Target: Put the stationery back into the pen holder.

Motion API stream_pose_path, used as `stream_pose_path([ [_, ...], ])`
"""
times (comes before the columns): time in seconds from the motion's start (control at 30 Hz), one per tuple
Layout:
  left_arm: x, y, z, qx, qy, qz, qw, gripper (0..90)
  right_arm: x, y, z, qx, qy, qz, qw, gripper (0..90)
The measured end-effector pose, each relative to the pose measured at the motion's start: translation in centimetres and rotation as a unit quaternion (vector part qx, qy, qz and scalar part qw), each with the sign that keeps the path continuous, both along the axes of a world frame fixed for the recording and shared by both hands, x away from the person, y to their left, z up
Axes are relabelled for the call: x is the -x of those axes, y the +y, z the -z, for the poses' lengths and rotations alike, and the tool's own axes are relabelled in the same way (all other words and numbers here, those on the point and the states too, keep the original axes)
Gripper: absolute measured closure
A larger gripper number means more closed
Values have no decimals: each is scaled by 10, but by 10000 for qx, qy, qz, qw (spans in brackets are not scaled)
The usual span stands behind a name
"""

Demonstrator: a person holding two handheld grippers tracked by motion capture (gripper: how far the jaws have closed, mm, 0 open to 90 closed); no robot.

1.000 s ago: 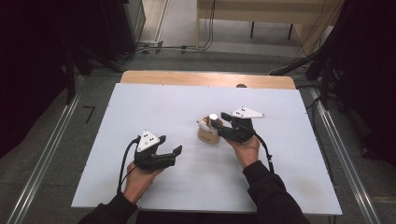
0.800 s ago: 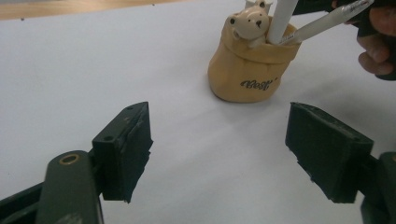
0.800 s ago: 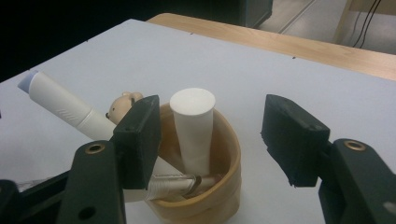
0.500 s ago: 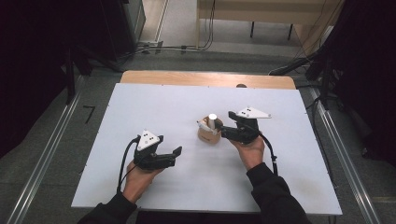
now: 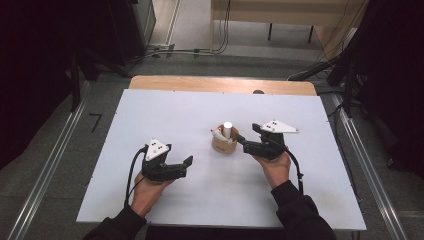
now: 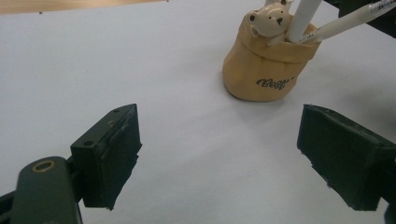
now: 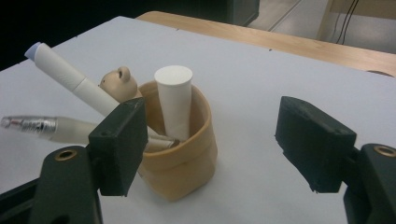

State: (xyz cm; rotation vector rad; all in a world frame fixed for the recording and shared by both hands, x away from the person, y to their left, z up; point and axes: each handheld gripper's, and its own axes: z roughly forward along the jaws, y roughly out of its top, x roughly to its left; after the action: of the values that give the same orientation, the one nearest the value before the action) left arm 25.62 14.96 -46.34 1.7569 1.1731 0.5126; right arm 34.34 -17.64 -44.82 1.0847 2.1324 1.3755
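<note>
A tan pen pot (image 5: 223, 144) with a small bear figure (image 7: 119, 84) on its rim stands mid-table. It holds an upright white marker (image 7: 175, 100), a leaning white marker (image 7: 70, 77) and a clear pen (image 7: 42, 127). My right gripper (image 5: 248, 141) lies just right of the pot, open; its jaws have just been opening and press on nothing. My left gripper (image 5: 186, 164) rests low on the left, pointing toward the pot (image 6: 266, 60). It too is open, its jaws have just been opening, and only bare table lies between them.
The pot stands on a white board (image 5: 165, 115) over a wooden table whose far edge (image 5: 220, 84) shows. Dark equipment and cables lie beyond, with floor rails on both sides. Bare white surface surrounds both hands.
My right gripper has drawn back to the right, away from the pot, with its jaws spread wider. The left gripper's jaws have also widened while the hand stayed put.
</note>
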Motion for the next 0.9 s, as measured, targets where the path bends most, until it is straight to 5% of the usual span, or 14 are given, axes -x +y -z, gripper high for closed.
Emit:
stream_pose_path([
  [0.9,0,7,-1,-13,-83,-240,9997,119,21,-33,6,122,167,123,9997,199],
])
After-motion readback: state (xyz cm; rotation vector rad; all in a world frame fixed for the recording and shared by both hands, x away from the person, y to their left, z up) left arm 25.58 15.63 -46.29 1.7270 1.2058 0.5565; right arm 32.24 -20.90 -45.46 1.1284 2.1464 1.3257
